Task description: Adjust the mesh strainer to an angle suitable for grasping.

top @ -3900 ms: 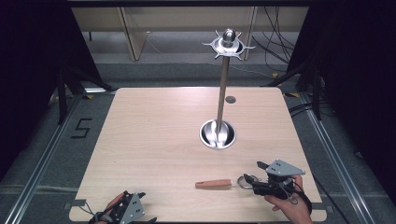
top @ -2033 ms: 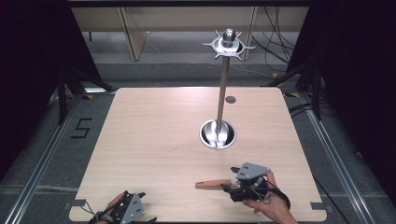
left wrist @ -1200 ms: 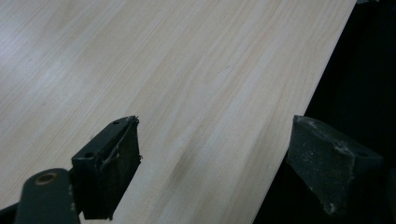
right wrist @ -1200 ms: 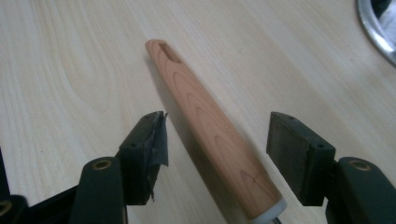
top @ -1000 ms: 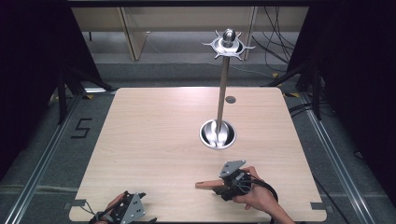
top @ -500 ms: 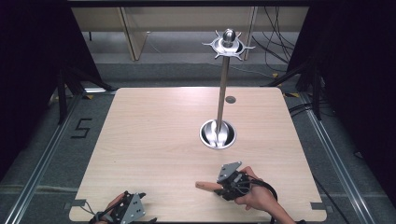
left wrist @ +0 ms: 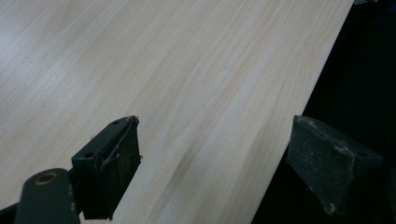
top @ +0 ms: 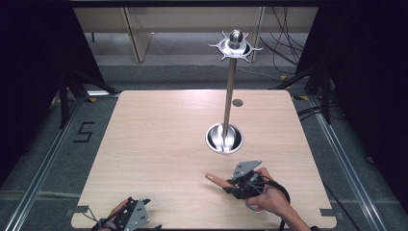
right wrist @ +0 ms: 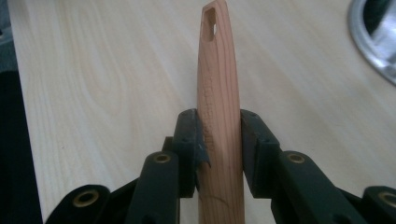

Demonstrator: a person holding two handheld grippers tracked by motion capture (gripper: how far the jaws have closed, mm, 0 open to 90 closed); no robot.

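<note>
Right gripper (right wrist: 218, 154) has just closed its jaws, now pinching wooden handle (right wrist: 218, 93) lying on counter (top: 159, 144) near front edge. Left gripper (left wrist: 210, 158): jaws spread, nothing btwn them, at front-left corner.

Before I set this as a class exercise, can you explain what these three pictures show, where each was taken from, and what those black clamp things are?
No robot here: a person holds a hand-operated claw in each hand. The high view looks down on a wooden table. The other two views come from cameras riding on the claws, looking along their black jaws. On the table stands a metal stand with a round base and a pronged ring on top. The right claw is shut on a wooden handle with a hanging hole at its tip; its jaws have just been closing, and both pads now press the wood. The left claw waits at the near edge, jaws open, with nothing between them.
</note>
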